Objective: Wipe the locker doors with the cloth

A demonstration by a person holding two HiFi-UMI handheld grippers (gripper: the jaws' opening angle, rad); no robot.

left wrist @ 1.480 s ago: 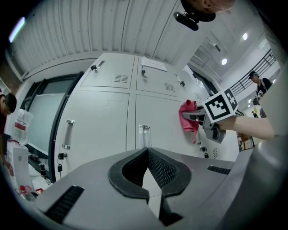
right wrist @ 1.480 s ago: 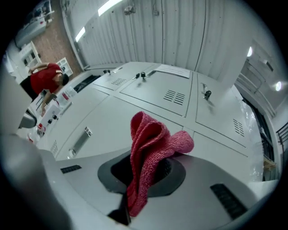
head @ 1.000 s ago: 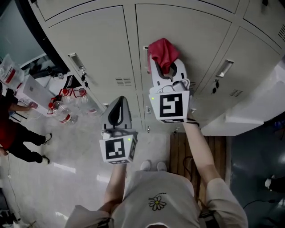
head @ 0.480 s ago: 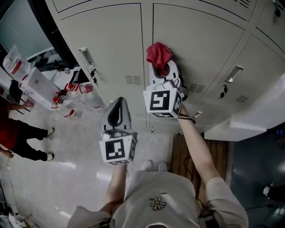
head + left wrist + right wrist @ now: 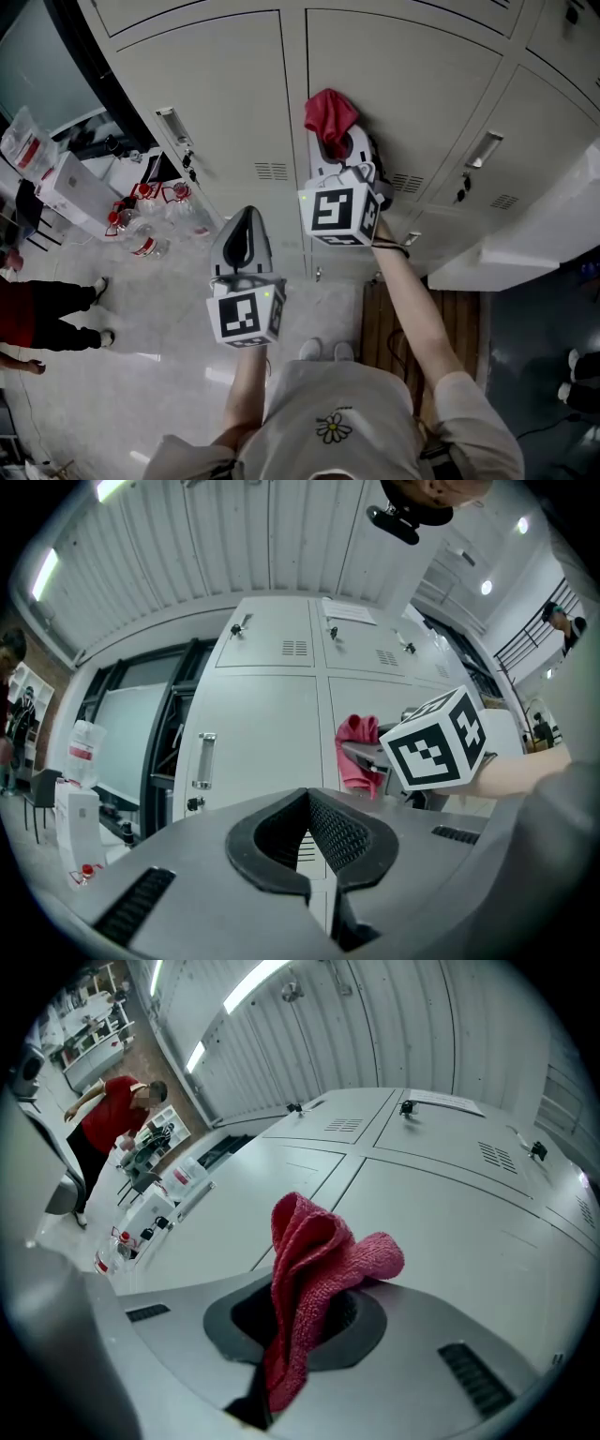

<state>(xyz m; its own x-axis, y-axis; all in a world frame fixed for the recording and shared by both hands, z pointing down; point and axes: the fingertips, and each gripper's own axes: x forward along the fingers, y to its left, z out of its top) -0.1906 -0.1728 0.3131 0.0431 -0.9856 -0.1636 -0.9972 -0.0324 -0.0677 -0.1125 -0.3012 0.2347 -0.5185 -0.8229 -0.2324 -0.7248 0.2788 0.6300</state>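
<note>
Pale grey locker doors [image 5: 394, 84] ahead. Clamped in right gripper [image 5: 336, 141], close to the doors: red cloth [image 5: 330, 111], soft, light, floppy; likely best held mid-bunch. Left gripper [image 5: 242, 234] closed, empty, back from the doors.

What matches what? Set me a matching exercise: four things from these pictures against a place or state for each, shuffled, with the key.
1 red cloth
2 left gripper
3 bottles
4 wooden slats

A on the floor, to the person's left
B shut, nothing in it
C on the floor, right of the feet
D pinched in the right gripper

Pairs: 1-D, 2-B, 3-A, 4-C
</note>
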